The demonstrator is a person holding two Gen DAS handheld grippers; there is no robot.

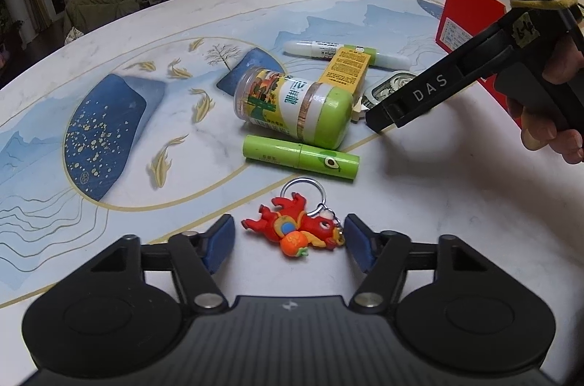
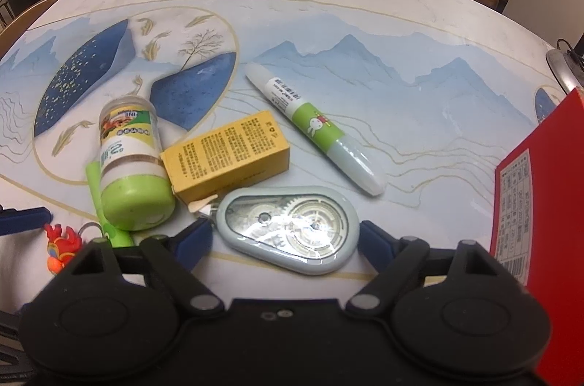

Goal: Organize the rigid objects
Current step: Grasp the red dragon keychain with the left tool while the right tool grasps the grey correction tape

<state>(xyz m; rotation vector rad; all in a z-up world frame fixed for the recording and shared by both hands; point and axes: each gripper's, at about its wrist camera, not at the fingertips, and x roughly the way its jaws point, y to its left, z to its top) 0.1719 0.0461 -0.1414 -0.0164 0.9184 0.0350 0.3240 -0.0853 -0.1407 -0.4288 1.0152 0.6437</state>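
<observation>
1. Left gripper [image 1: 289, 241] spread wide around the red keychain [image 1: 292, 229], gripping nothing; its ring could snag.
2. Right gripper [image 2: 286, 241] wide apart, straddling the correction tape [image 2: 288, 229], unheld, might skid on the worktop [image 2: 401, 20].
3. Beyond, jar [image 1: 292, 104] lies capped, toothpicks inside apparently.

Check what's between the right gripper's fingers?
The grey correction tape dispenser lies on the table between the open right gripper fingers, untouched; the right wrist view shows it.

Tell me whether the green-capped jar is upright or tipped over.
Tipped over. The jar lies on its side on the table, green cap facing sideways, against the yellow box.
</observation>
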